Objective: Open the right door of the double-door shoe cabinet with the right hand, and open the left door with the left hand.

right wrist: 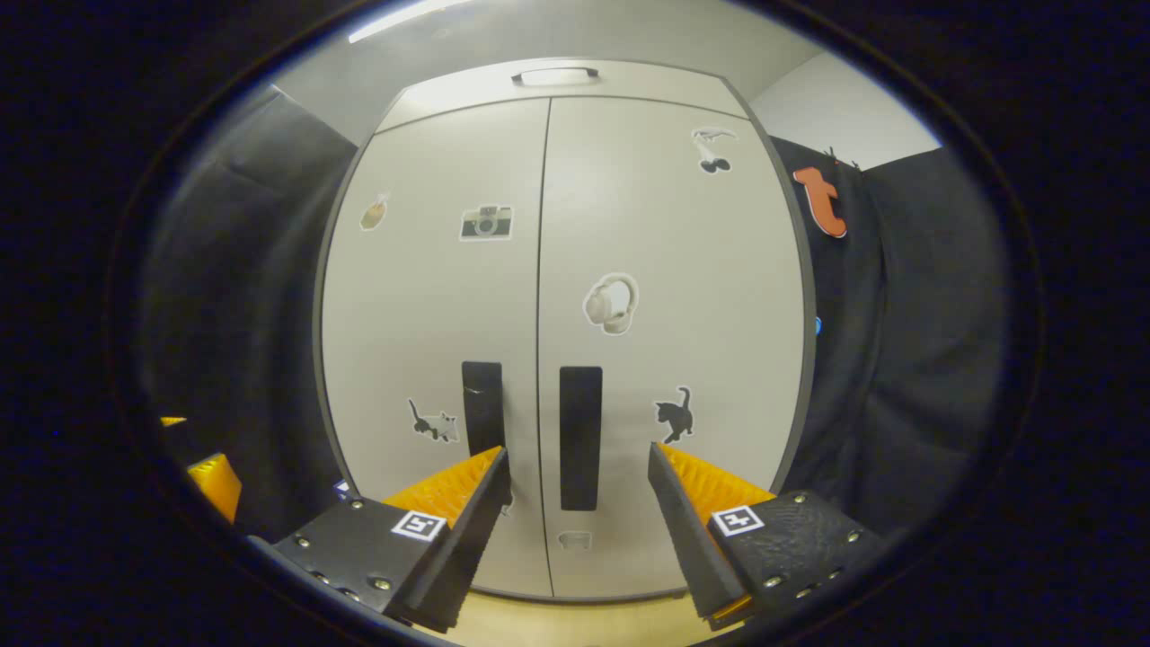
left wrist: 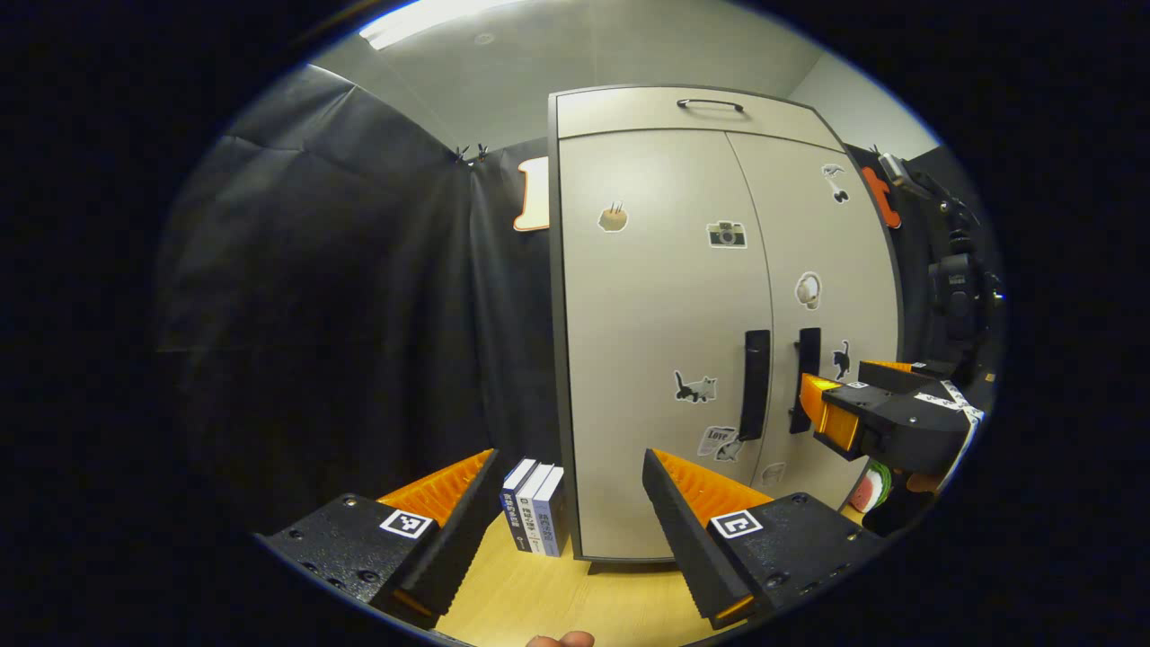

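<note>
With jaws apart, the right gripper (right wrist: 575, 467) framed the right door's handle (right wrist: 580, 438), a rigid vertical bar at twelve o'clock, seemingly the best hold; the left gripper (left wrist: 569, 472) also gaped.

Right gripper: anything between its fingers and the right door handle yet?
No. In the right gripper view the right gripper is open, with the right door handle framed in the gap between its fingers, not touching. Only bare door lies behind it.
</note>
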